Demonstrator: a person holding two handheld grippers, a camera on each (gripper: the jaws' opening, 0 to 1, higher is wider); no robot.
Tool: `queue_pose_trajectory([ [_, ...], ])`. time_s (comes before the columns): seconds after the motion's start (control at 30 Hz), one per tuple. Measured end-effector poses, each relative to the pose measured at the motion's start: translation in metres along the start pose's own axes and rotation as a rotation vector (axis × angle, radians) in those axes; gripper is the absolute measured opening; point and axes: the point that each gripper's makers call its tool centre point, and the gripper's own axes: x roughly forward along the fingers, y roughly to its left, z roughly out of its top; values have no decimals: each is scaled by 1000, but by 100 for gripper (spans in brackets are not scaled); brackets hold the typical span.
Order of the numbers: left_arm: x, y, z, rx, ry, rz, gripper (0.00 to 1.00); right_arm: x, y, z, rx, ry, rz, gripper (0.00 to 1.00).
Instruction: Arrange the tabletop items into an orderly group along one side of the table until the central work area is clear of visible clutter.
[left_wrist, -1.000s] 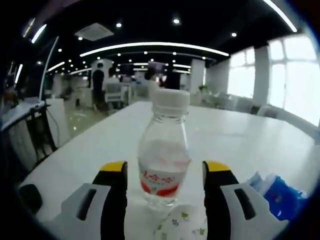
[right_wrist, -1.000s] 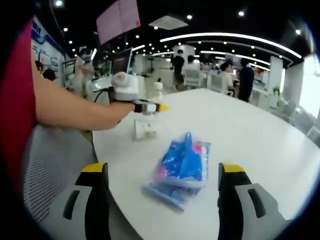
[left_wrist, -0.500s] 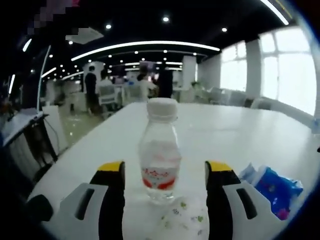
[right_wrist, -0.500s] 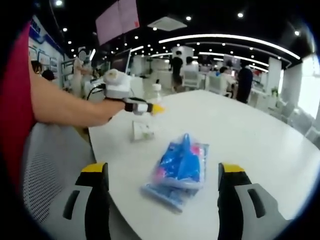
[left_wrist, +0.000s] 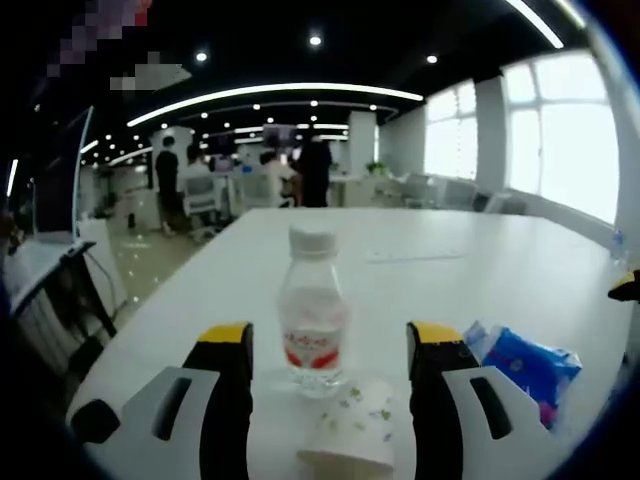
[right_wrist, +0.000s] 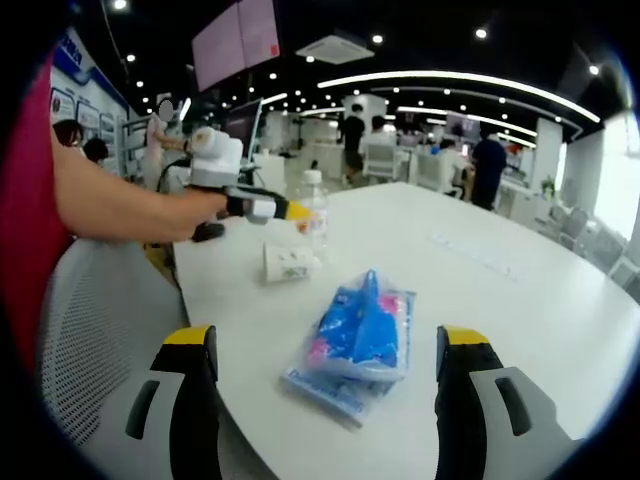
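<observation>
Both tools gape empty: left tool (left_wrist: 326, 350) before light, tippy water bottle (left_wrist: 313, 310); grip mid-body, above paper cup (left_wrist: 356, 430).

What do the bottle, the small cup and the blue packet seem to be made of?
The bottle looks like clear, glossy plastic: the table shows through it, and it has a white cap and a red label. The cup seems to be matte white paper with a small printed pattern. The blue packet appears to be thin, shiny plastic film; it is wrinkled and catches the light.
</observation>
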Motion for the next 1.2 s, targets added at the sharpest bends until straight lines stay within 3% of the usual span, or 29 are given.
queue_pose_trajectory([
  [0.4,-30,5,18,-6,-8,-72,57,0,2,-2,-12,8,1,89],
  [0.63,-49,3,25,30,-10,-167,54,-1,4,-3,-18,16,-1,89],
  [0.77,-57,7,22,14,0,-237,52,-2,3,-4,-19,21,-6,89],
  [1.0,-71,8,18,51,-45,-330,53,-2,5,-4,-30,28,-10,89],
  [1.2,-76,12,1,30,-60,-390,55,-4,3,-6,-31,36,-23,89],
])
